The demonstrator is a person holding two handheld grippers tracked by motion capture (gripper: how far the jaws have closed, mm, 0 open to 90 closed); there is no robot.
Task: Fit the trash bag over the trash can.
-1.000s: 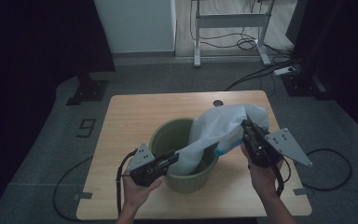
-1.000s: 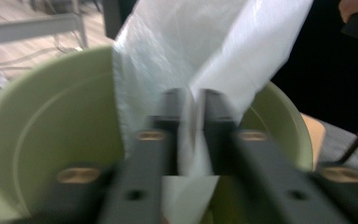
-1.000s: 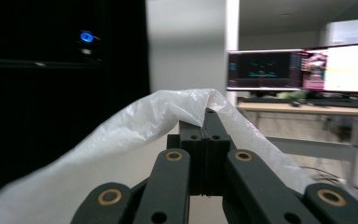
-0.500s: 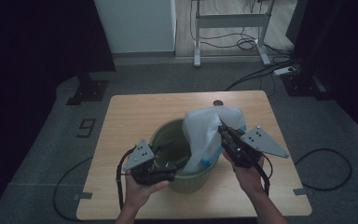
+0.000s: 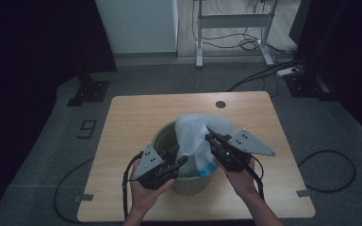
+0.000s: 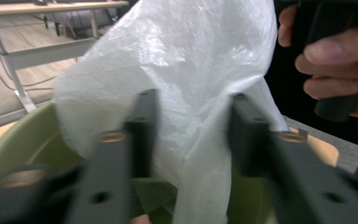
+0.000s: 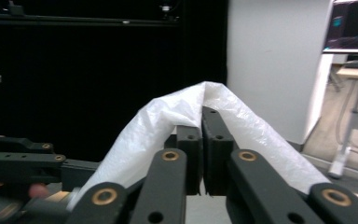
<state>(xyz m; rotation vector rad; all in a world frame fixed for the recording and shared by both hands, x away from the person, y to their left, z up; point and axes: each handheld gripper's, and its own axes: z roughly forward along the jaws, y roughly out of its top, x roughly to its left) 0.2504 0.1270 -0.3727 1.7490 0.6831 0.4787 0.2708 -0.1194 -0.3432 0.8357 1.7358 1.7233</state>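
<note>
High view: white plastic bag is half in, half out of the green bin, which sits near the middle of the counter's front edge. Bag is bunched and lifted above the rim on the bin's right side, lower part hanging inside. Something blue shows at the bag's bottom edge by the rim, can't tell what.

Right tool is clamped on the bag: right gripper view has jaws pressed together with the film draped over them like a tent. Left tool is released, jaws spread wide; left gripper view shows the bag between and beyond them, nothing pinched. It sits at the bin's front rim, touching or just above it, can't tell which. Right hand is visible past the bag in that view.

Looks like lining the bin, mouth not yet opened over the rim.

Risks:
- Right tool grips only a thin fold of film. A hard pull probably tears it or slips it out.
- Left tool closing now likely grabs several layers at once, so the mouth stays shut.
- Bin is light and unheld; tugging the bag sideways could tip or drag it toward the counter's front edge.
- Trailing cable near the front edge could snag.
</note>
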